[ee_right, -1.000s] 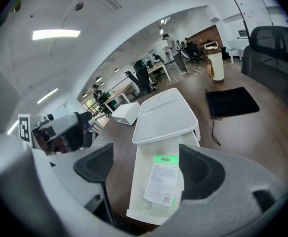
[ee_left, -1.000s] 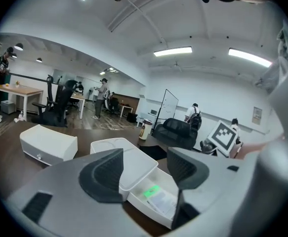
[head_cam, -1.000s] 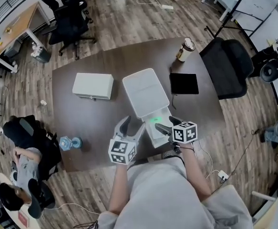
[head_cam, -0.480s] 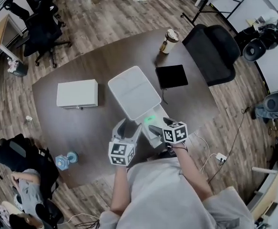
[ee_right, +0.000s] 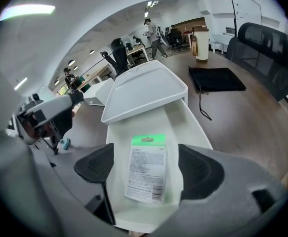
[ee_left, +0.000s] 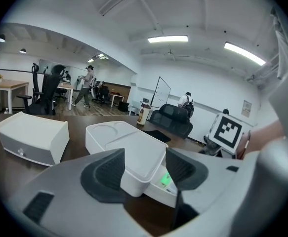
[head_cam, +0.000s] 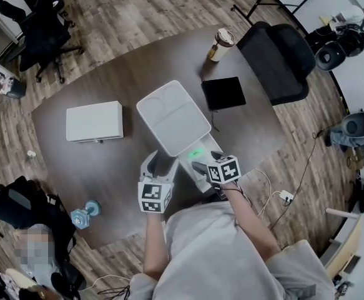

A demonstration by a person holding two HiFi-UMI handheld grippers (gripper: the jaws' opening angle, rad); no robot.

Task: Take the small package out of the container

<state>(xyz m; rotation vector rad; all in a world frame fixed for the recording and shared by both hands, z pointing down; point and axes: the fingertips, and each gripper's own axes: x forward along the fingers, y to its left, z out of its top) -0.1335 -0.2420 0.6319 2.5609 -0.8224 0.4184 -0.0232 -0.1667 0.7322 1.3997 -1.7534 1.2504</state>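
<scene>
A white container [head_cam: 205,167] stands open near the table's front edge, its lid [head_cam: 172,116] raised behind it. The small package [ee_right: 147,157], white with a green top, lies flat inside it. My right gripper [ee_right: 146,171] hangs open over the container [ee_right: 195,127], one pad on either side of the package and neither touching it. My left gripper [ee_left: 144,169] is just left of the container, aimed at the lid's near corner [ee_left: 134,174]. Its jaws are closing, and the corner shows in the gap between them, unpressed. In the head view the left gripper [head_cam: 155,166] and right gripper [head_cam: 201,166] flank the green package [head_cam: 196,153].
A second white box [head_cam: 94,122], closed, sits at the left of the dark table [head_cam: 107,167]. A black pouch [head_cam: 223,93] and a coffee cup [head_cam: 220,44] lie beyond the container. A black chair [head_cam: 281,58] stands at the far right, a blue dumbbell [head_cam: 83,214] at the front left.
My left gripper has moved forward to the lid's near corner and its jaws have narrowed a little. The right gripper stays over the container. The head view has shifted.
</scene>
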